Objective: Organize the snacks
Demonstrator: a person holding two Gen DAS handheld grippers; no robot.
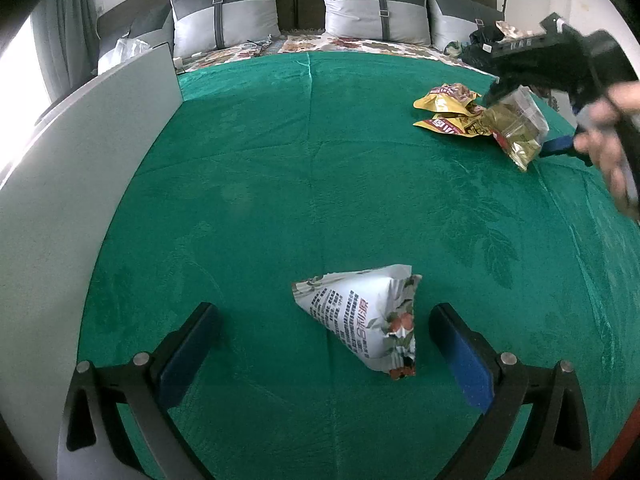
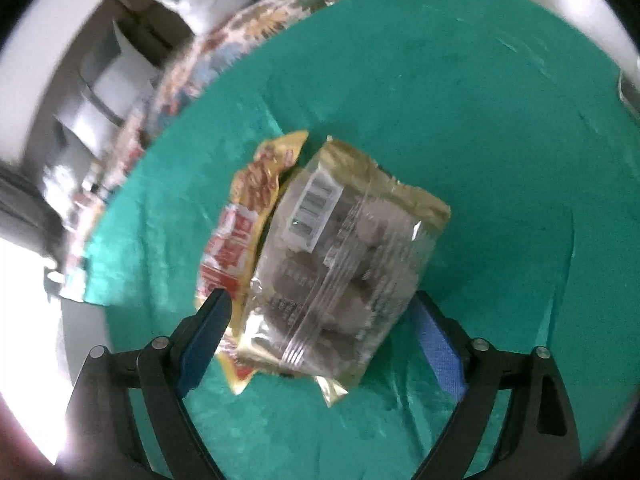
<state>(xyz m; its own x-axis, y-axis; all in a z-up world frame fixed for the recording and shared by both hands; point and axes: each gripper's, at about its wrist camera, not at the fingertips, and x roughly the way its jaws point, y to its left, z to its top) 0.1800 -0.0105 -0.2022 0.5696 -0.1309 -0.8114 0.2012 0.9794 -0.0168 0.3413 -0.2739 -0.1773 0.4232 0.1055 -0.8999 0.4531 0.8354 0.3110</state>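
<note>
A white snack packet [image 1: 364, 320] with printed text lies on the green blanket [image 1: 280, 168], between the wide-apart fingers of my open left gripper [image 1: 324, 312] and nearer the right finger. At the far right, my right gripper [image 1: 520, 120] is shut on a gold and clear packet [image 1: 516, 128] across its width. That packet hangs tilted over two yellow packets [image 1: 448, 98] on the blanket. In the right wrist view the gold packet [image 2: 340, 264] fills the span between the blue pads of the right gripper [image 2: 320, 300]. A yellow packet [image 2: 240, 232] lies under its left side.
A grey board [image 1: 80, 184] stands along the blanket's left edge. Grey pillows [image 1: 376, 8] and a floral sheet [image 1: 360, 46] lie at the head of the bed. Dark clutter [image 1: 480, 46] sits at the far right, and a hand [image 1: 608, 128] holds the right gripper.
</note>
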